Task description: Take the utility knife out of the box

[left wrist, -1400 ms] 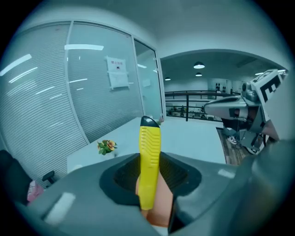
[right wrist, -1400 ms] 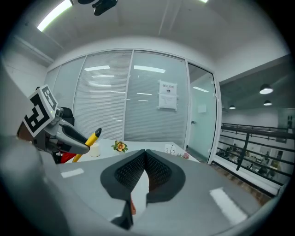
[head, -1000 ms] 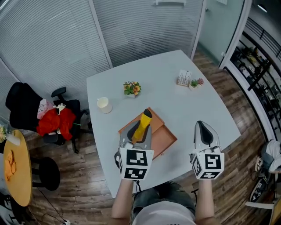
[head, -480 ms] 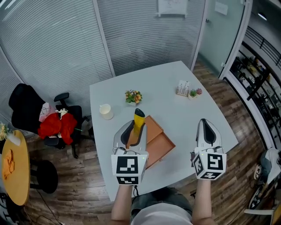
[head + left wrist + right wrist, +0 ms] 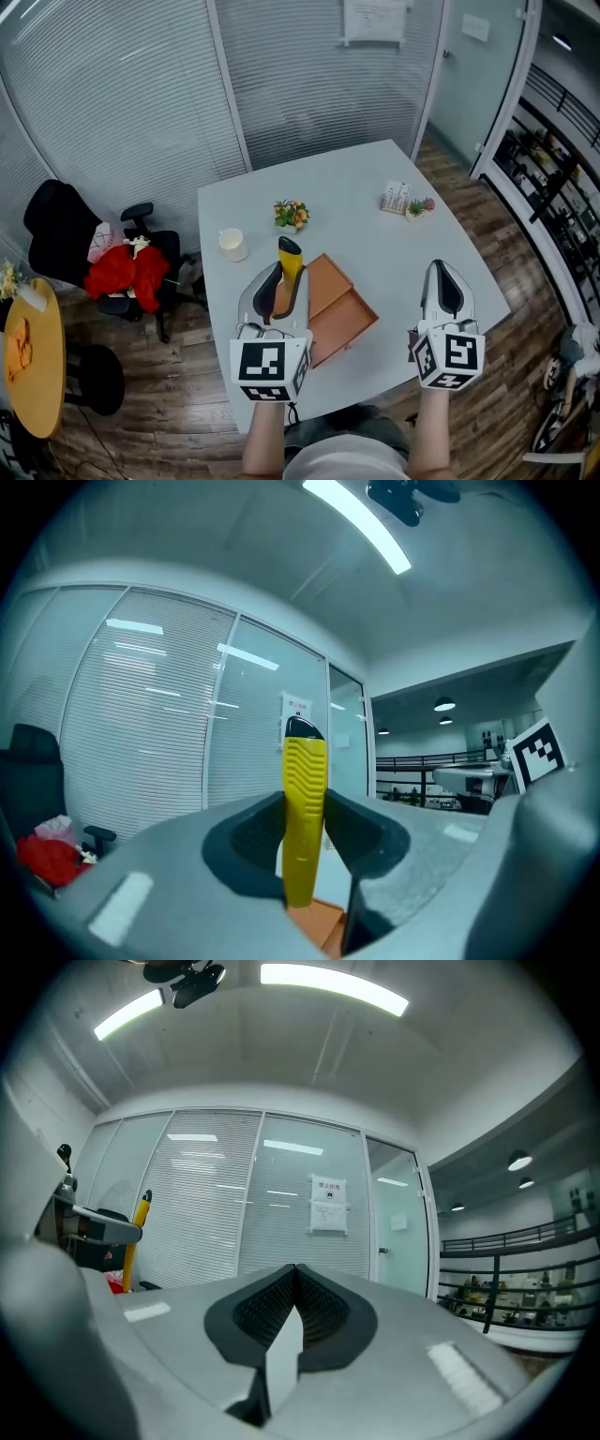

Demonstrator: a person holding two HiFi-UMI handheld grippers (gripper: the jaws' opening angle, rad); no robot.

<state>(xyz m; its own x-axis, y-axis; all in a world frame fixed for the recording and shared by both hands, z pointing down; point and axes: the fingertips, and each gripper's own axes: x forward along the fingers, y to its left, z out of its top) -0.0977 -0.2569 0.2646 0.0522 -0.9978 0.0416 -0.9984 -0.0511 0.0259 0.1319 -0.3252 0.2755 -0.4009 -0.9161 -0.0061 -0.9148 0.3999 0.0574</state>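
The yellow utility knife [image 5: 290, 260] with a black tip stands upright, clamped between the jaws of my left gripper [image 5: 281, 281], lifted above the open brown box [image 5: 333, 302] on the white table. In the left gripper view the knife [image 5: 303, 822] fills the gap between the jaws, pointing up. The right gripper view also catches the knife [image 5: 134, 1237] far at the left. My right gripper [image 5: 444, 286] hovers near the table's right front edge, jaws closed together and empty; in its own view the gripper [image 5: 295, 1283] shows only the room beyond.
On the table [image 5: 375, 244] stand a white cup [image 5: 232, 245], a small flower pot [image 5: 291, 215] and a card holder with a little plant [image 5: 405, 201]. A chair with red cloth [image 5: 120, 272] and a round wooden table [image 5: 28, 366] stand at the left.
My left gripper has risen with the knife, turning it from a slant over the box to nearly upright. The right gripper has barely shifted.
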